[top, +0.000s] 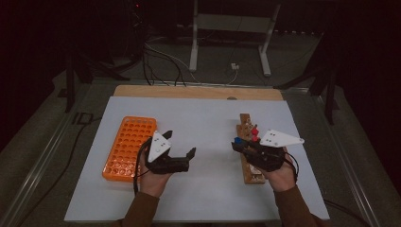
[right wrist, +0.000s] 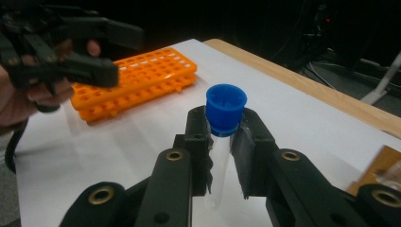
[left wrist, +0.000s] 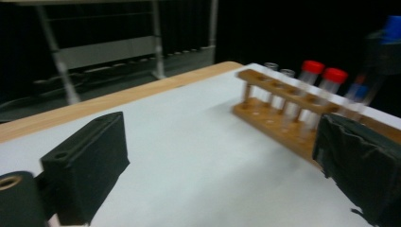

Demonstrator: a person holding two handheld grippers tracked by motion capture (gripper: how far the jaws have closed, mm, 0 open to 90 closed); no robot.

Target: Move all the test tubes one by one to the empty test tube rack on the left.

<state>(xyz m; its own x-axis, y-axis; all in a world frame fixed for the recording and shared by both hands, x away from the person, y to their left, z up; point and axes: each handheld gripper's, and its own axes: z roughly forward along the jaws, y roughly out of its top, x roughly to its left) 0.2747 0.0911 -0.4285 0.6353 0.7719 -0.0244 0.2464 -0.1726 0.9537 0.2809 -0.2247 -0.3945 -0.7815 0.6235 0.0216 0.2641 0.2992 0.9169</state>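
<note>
Here, low and right of centre in the high view, the right gripper point(top: 238, 143) sits clamped on a clear test tube with a blue cap point(top: 237, 140). In the right gripper view the same blue-capped tube point(right wrist: 222, 137) stands upright in the middle of the frame, with the black pads pressing its clear body from both sides just under the cap; the cap rises free above the jaw tips.

The left gripper point(top: 180, 143) lies low and left of centre in the high view, its jaws spread wide with nothing between them. In the left gripper view the two black pads stand at the lower left and lower right corners, with bare white table point(left wrist: 189, 156) between them.

The wooden test tube rack point(top: 248, 142) runs up and down the right part of the high view, partly under the right hand. In the left gripper view this rack point(left wrist: 269, 118) sits in the upper right, holding two red-capped tubes point(left wrist: 324, 80) and a few uncapped ones. An orange tube rack point(top: 128, 146) lies flat at the left of the high view, just left of the left gripper, its holes unfilled as far as the frames show.
</note>
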